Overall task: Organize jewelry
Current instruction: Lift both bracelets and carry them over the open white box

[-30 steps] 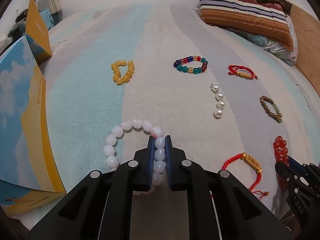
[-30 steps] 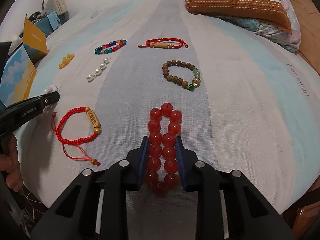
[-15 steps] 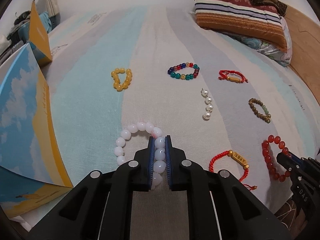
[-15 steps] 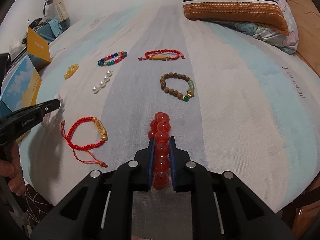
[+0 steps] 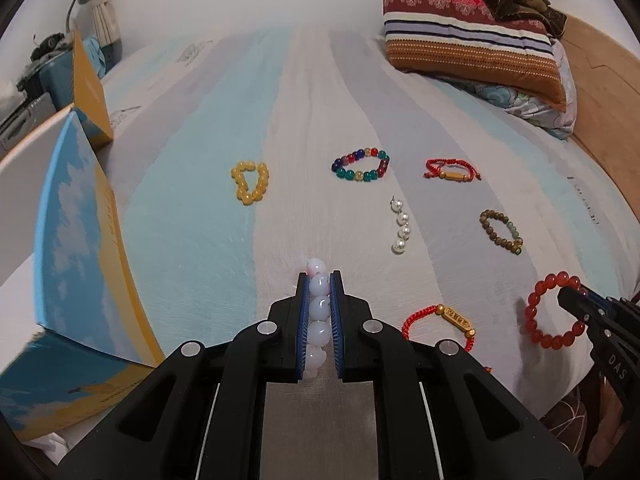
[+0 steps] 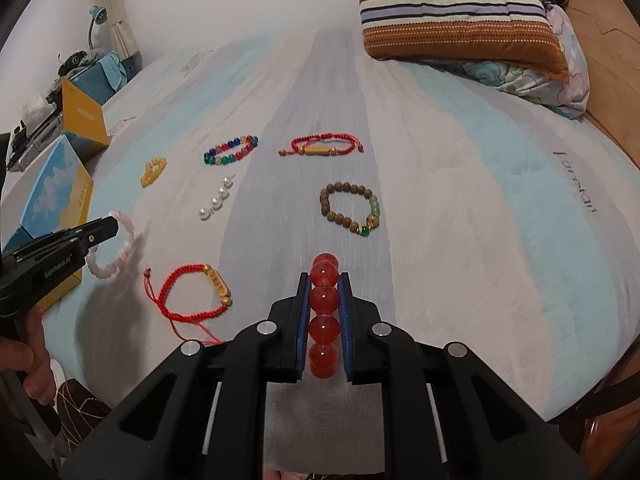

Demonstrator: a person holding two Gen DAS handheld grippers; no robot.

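My left gripper [image 5: 319, 280] is shut on a white bead bracelet [image 5: 318, 312] and holds it lifted above the bed; it also shows hanging from that gripper in the right wrist view [image 6: 120, 248]. My right gripper [image 6: 324, 280] is shut on a red bead bracelet [image 6: 325, 320], also lifted; it shows as a hanging ring in the left wrist view [image 5: 554, 312]. A red cord bracelet with a gold charm [image 6: 192, 292] lies on the bed between the grippers.
On the striped bedsheet [image 5: 192, 224] lie a yellow bead bracelet [image 5: 250, 182], a multicolour bead bracelet [image 5: 360, 165], a second red cord bracelet [image 5: 452, 170], a pearl string [image 5: 401, 226] and a brown bead bracelet [image 5: 502, 232]. A blue-and-yellow box [image 5: 72, 256] stands left. Pillows [image 5: 472, 48] lie far right.
Both grippers have lifted their bracelets off the bed and pulled back. The right gripper closed on the red beads during this time. The white bracelet now hangs from the left gripper.
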